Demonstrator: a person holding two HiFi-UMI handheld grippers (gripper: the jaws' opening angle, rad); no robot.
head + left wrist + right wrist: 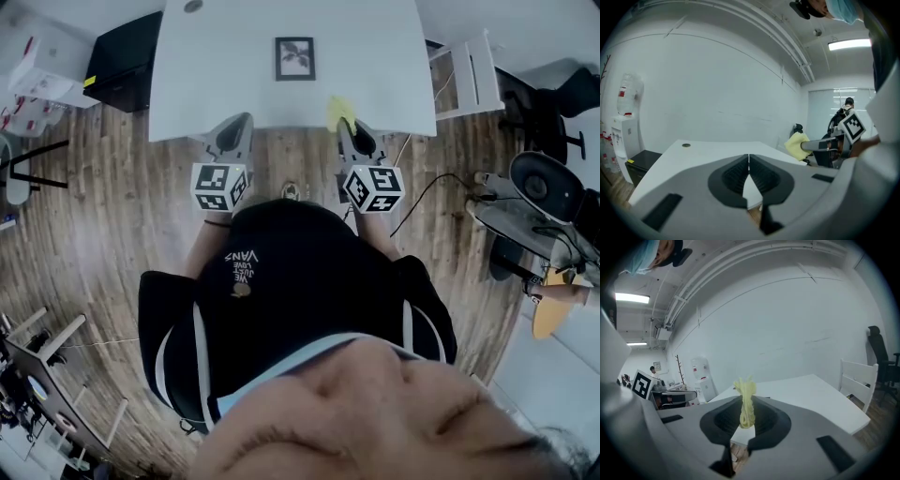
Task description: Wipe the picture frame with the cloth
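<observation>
A small dark picture frame (294,58) with a leaf print lies on the white table (206,84), toward its far side. My right gripper (349,129) is at the table's near edge, shut on a yellow cloth (338,112) that sticks out bunched between the jaws (746,404). My left gripper (234,132) hovers at the near edge too, left of the right one, shut with nothing in it (748,176). In the left gripper view the cloth (797,144) shows off to the right. The frame is not seen in either gripper view.
A black cabinet (122,58) stands left of the table and a white chair (473,75) at its right. A water dispenser (623,126) stands by the wall. Desks, cables and a speaker (544,187) crowd the right side. Wooden floor lies below me.
</observation>
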